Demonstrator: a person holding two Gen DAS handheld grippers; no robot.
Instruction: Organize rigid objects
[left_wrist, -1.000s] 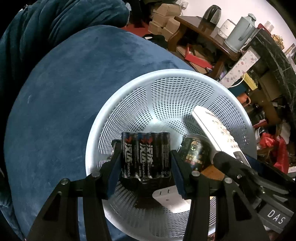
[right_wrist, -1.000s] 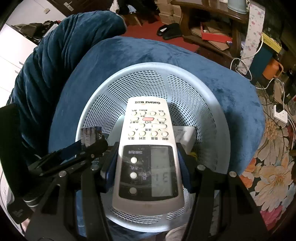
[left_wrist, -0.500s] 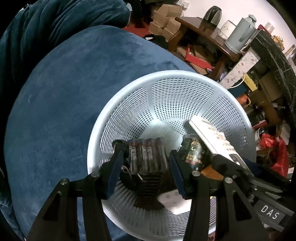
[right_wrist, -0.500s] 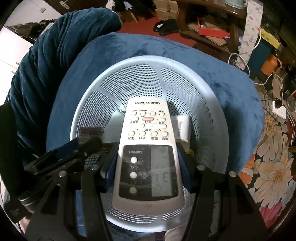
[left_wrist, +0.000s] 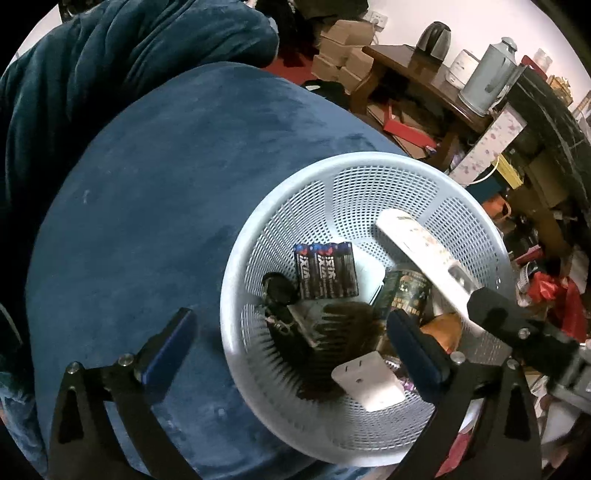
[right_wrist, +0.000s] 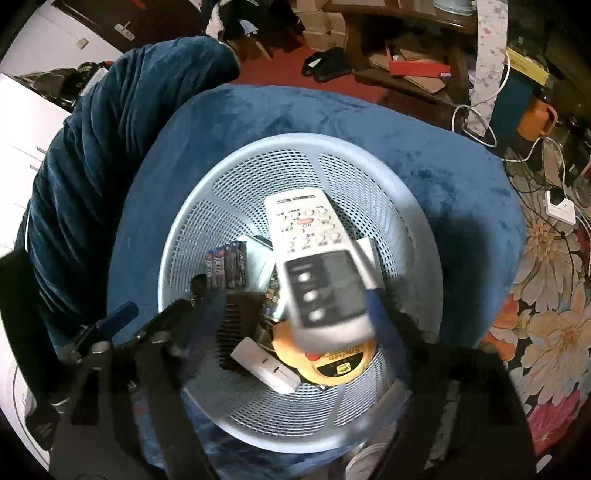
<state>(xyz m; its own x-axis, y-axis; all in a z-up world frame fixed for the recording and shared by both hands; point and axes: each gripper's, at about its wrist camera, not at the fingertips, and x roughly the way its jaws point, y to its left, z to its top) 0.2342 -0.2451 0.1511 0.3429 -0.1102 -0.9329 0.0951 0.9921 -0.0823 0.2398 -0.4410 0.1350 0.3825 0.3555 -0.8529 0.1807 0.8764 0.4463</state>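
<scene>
Nearest the cameras, both grippers hang over the basket (left_wrist: 236, 295) with their jaws spread wide, having just been opening. The left gripper (left_wrist: 295, 339) holds nothing: one blue pad sits outside the rim over the cushion (left_wrist: 155, 206), the other inside, above the clutter. The right gripper (right_wrist: 295, 317) is blurred, yet its fingers stand clear of the remote (right_wrist: 314, 258), which lies free between them, tilted, its far end toward the basket wall.

Just below, the battery pack (left_wrist: 327, 271) rests flat on the basket floor beside a dark comb (left_wrist: 332, 332), a white plug adapter (left_wrist: 369, 380), a small can (left_wrist: 406, 291) and a yellow tape measure (right_wrist: 332, 362).

The risk, as I judge it, sits with the remote: it leans on the pile (not on the floor), so it may slide or tip if a finger brushes it on the way out. The left pad straddling the rim could also hook the edge and drag or upend the light basket, which stands on soft plush near the cushion's edge.

Farther off lie a cluttered floor (right_wrist: 554, 332) and cables (right_wrist: 480, 122), where spilled pieces would scatter.
</scene>
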